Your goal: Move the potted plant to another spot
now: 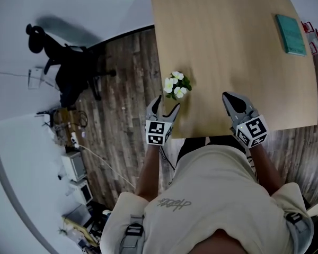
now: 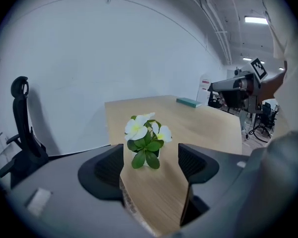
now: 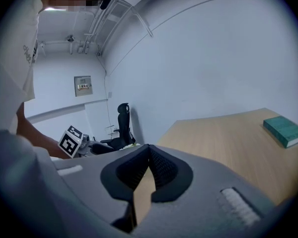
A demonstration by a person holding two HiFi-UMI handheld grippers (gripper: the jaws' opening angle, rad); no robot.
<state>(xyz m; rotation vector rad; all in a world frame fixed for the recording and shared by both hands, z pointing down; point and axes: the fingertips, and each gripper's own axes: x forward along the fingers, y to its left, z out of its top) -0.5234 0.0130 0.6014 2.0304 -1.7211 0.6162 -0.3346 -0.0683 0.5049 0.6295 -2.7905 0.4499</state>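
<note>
A small potted plant (image 1: pixel 176 85) with white flowers and green leaves stands near the left front corner of the wooden table (image 1: pixel 238 62). My left gripper (image 1: pixel 164 106) hangs just short of it, jaws open wide and empty. In the left gripper view the plant (image 2: pixel 146 143) shows beyond and between the two pads (image 2: pixel 108 170), a little way off. My right gripper (image 1: pixel 228 98) rests over the table's front edge, its jaws shut with nothing in them; in its own view the pads (image 3: pixel 159 167) meet at the tips.
A teal book (image 1: pixel 291 34) lies at the table's far right. A black office chair (image 1: pixel 69 67) stands on the wood floor to the left. Desks with equipment (image 1: pixel 77 168) line the left wall. The person's torso fills the lower view.
</note>
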